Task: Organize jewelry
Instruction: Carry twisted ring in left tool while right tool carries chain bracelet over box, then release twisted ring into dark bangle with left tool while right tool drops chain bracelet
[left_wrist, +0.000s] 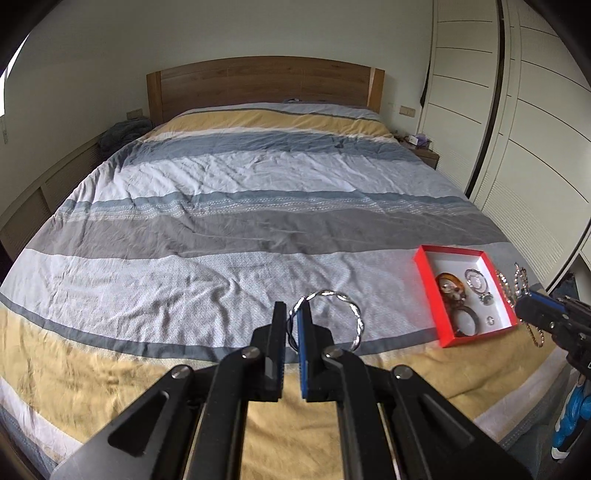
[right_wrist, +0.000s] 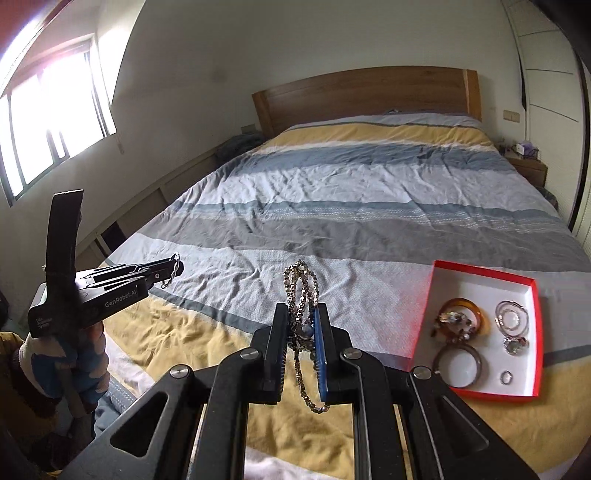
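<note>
Loads of open room here: the bed (left_wrist: 236, 206) was basically bare, a wide stretch of wrinkly striped cotton, with the red cardboard box (right_wrist: 532, 397) parked near the foot edge on the right. The box had a white inside with bangles and small rings lying loose. The left gripper (left_wrist: 291, 314) had its jaws pinched tight on a twisted silver bangle (left_wrist: 332, 295), held up off the covers. The right gripper (right_wrist: 301, 321) was clamped on a bunched beaded chain (right_wrist: 300, 282), loops dangling below the jaws.

Twisted silver bangle (left_wrist: 327, 314) and beaded chain (right_wrist: 301, 291) held aloft; red tray (right_wrist: 484, 269) holds jewelry.
</note>
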